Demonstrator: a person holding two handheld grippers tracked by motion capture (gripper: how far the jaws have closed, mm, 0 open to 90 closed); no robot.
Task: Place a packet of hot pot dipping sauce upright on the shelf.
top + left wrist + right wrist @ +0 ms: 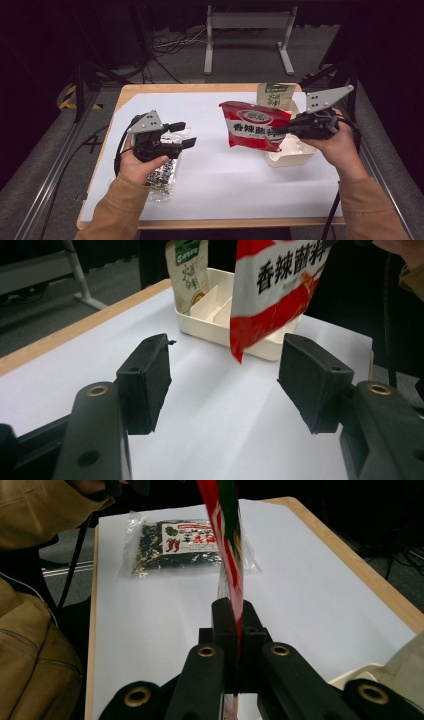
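- High view: my right gripper has jaws closed on edge of red sauce packet, held off table, partly over white divided tray.
- Green pouch stands in tray's far compartment.
- My left gripper: jaws wide apart, nothing btwn, above clear chili bag on white sheet.
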